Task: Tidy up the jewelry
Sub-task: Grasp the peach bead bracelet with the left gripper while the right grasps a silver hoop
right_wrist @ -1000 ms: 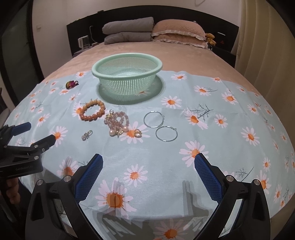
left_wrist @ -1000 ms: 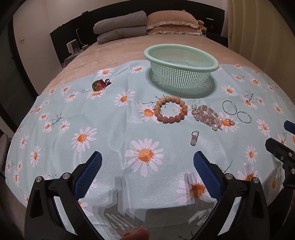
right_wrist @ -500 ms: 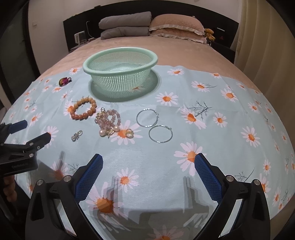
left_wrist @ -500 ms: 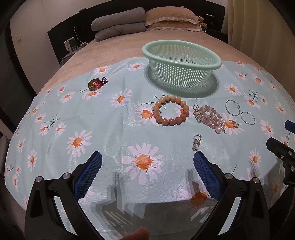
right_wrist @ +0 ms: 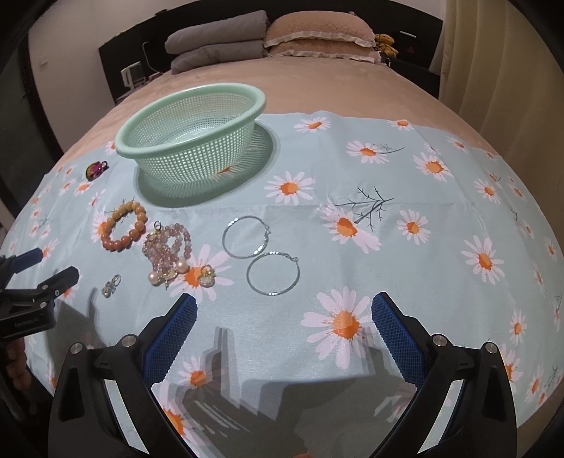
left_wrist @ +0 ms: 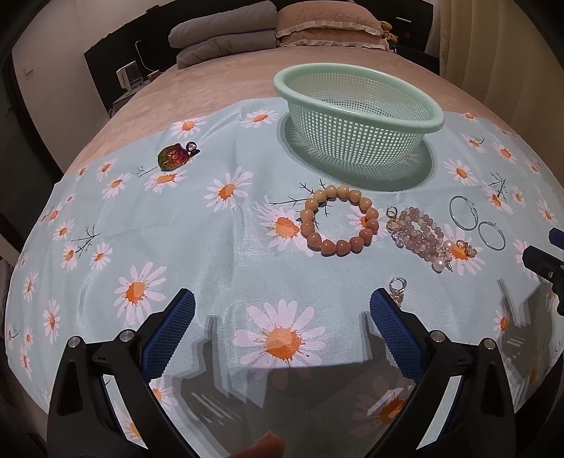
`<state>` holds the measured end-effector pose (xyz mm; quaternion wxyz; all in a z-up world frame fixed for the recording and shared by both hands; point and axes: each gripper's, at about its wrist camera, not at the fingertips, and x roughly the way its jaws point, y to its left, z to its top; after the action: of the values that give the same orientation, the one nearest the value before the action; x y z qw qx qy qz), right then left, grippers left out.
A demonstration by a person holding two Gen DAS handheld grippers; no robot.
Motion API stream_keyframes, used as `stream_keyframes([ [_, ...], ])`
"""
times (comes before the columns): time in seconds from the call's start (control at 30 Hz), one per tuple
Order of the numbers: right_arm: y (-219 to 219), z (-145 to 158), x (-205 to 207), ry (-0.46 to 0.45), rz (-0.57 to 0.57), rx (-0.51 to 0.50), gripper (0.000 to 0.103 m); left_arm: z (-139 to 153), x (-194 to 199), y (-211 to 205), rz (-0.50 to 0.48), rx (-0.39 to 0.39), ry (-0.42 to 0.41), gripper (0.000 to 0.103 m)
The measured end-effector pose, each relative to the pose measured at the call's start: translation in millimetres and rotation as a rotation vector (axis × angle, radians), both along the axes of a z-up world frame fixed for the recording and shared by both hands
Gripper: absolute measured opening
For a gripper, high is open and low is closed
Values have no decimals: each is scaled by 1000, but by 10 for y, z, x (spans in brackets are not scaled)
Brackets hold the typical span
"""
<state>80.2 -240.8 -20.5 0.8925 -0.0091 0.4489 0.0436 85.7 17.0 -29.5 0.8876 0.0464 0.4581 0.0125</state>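
Note:
A mint green mesh basket (left_wrist: pixel 357 121) (right_wrist: pixel 190 141) stands on a daisy-print cloth (left_wrist: pixel 211 246) (right_wrist: pixel 387 229). In front of it lie an orange bead bracelet (left_wrist: pixel 338 220) (right_wrist: pixel 123 225), a pink bead bracelet with pearls (left_wrist: pixel 421 236) (right_wrist: pixel 167 252), two silver hoop earrings (left_wrist: pixel 477 223) (right_wrist: pixel 261 255), a small crystal earring (left_wrist: pixel 397 290) (right_wrist: pixel 111 285) and a gold earring (right_wrist: pixel 206 276). A multicoloured pendant (left_wrist: pixel 174 156) (right_wrist: pixel 95 169) lies far left. My left gripper (left_wrist: pixel 282 319) (right_wrist: pixel 38 267) is open just before the crystal earring. My right gripper (right_wrist: pixel 283 317) is open below the hoops, holding nothing.
The cloth covers a beige bed with grey and tan pillows (left_wrist: pixel 275 28) (right_wrist: pixel 268 35) at the headboard. A curtain (right_wrist: pixel 500 70) hangs on the right. A small device (left_wrist: pixel 128 75) sits on a nightstand at the back left. A fingertip (left_wrist: pixel 261 449) shows at the bottom edge.
Both grippers have moved forward and lower toward the jewelry; the pieces and basket look larger and nearer. The crystal earring now sits by my left gripper's right fingertip. Both stayed open.

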Motion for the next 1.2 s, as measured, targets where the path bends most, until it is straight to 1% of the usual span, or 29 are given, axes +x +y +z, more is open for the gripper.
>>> stream_keyframes([
  [0.13,-81,-59,196,17,-17,23,95,-50,166,15,-8,-22,21,97],
  [0.23,-51,-97,343,17,-3,17,95,-86,303,13,-13,-28,31,97],
  [0.33,52,-150,512,26,40,13,95,-130,459,-9,-28,-25,43,97],
  [0.43,191,-245,685,38,85,-28,95,-227,616,-56,-56,-16,66,97],
  [0.5,260,-357,810,67,106,-53,95,-324,715,-94,-85,-19,91,97],
  [0.53,287,-430,864,86,120,-57,95,-367,749,-113,-96,-17,89,98],
  [0.57,311,-514,913,104,136,-57,97,-394,773,-118,-107,-25,73,99],
  [0.6,315,-548,923,78,144,-47,97,-420,795,-115,-117,-35,61,99],
  [0.63,311,-562,919,35,151,-39,97,-437,803,-107,-126,-45,38,99],
  [0.67,307,-589,922,12,155,-32,97,-457,798,-105,-136,-48,2,99],
  [0.73,310,-623,916,-8,152,-29,97,-505,777,-126,-140,-38,-41,99],
  [0.9,334,-627,892,-25,152,-29,97,-507,711,-175,-101,-36,-75,99],
  [1.0,364,-612,827,-44,160,-39,92,-504,660,-201,-94,-30,-98,99],
  [1.03,380,-596,801,-49,179,-31,80,-503,639,-204,-97,-40,-101,98],
  [1.07,403,-574,754,-58,199,-26,63,-496,612,-210,-107,-54,-104,93],
  [1.1,437,-563,703,-63,220,-27,56,-482,574,-225,-124,-64,-113,88],
  [1.13,463,-557,647,-65,236,-26,44,-465,517,-250,-148,-70,-125,69],
  [1.17,484,-554,612,-71,234,-36,44,-444,478,-291,-178,-68,-132,53],
  [1.2,491,-556,594,-73,232,-37,44,-436,448,-345,-207,-55,-131,46],
])
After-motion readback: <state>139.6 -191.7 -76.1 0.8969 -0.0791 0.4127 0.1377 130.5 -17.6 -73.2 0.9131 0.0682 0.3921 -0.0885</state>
